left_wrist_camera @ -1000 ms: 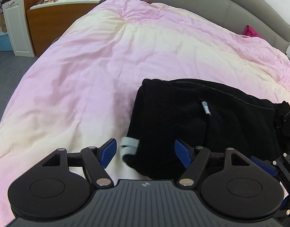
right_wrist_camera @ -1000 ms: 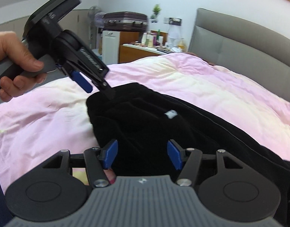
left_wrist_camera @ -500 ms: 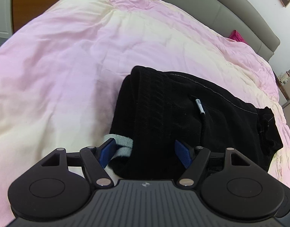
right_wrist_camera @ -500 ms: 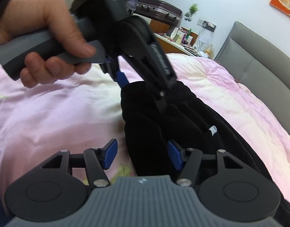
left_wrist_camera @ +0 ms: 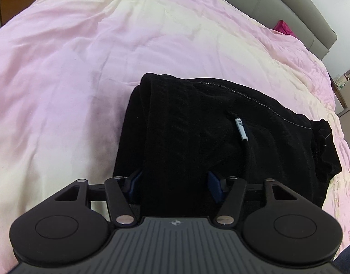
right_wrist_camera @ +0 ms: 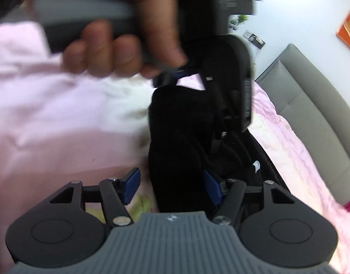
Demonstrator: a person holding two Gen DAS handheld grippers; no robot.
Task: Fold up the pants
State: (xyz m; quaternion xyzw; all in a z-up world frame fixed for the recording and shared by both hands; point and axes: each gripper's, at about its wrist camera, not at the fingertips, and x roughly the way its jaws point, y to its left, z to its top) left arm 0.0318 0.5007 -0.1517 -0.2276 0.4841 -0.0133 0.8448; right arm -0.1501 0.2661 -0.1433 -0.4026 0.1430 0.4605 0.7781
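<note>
The left tool [left_wrist_camera: 173,186] is coming down closer onto the black pants [left_wrist_camera: 220,141], and its jaws are closing around the near folded edge, which now fills the gap between the blue pads [left_wrist_camera: 214,186]; the pale strip seen there a second ago is no longer showing. The right tool [right_wrist_camera: 172,187] is rolling and dropping toward the same end of the pants, its jaws opening slightly, with cloth against only one pad. In the right wrist view, the person's hand [right_wrist_camera: 120,45] is looming much nearer and blurring.
</note>
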